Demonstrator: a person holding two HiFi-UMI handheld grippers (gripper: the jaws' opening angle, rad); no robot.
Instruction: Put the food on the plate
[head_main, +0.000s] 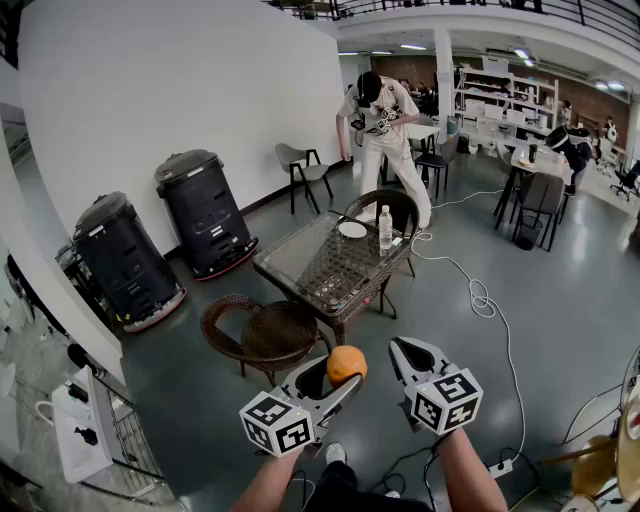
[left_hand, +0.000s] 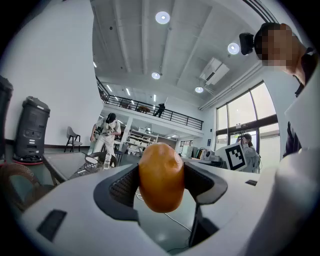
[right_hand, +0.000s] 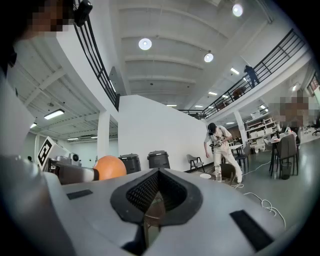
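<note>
An orange, rounded piece of food (head_main: 347, 364) sits between the pads of my left gripper (head_main: 343, 378), which is shut on it and held in the air well short of the table. In the left gripper view the food (left_hand: 161, 176) fills the gap between the jaws of that gripper (left_hand: 161, 186). My right gripper (head_main: 402, 350) is beside it to the right, shut with nothing in it (right_hand: 159, 194). The white plate (head_main: 352, 229) lies on the far end of a glass-topped wicker table (head_main: 310, 262), ahead of both grippers, next to a clear bottle (head_main: 385, 228).
Two wicker chairs (head_main: 265, 333) (head_main: 392, 206) stand at the table's near and far ends. Two black bins (head_main: 205, 210) line the left wall. Another person (head_main: 385, 140) stands beyond the table. A white cable (head_main: 480, 295) trails over the floor at right.
</note>
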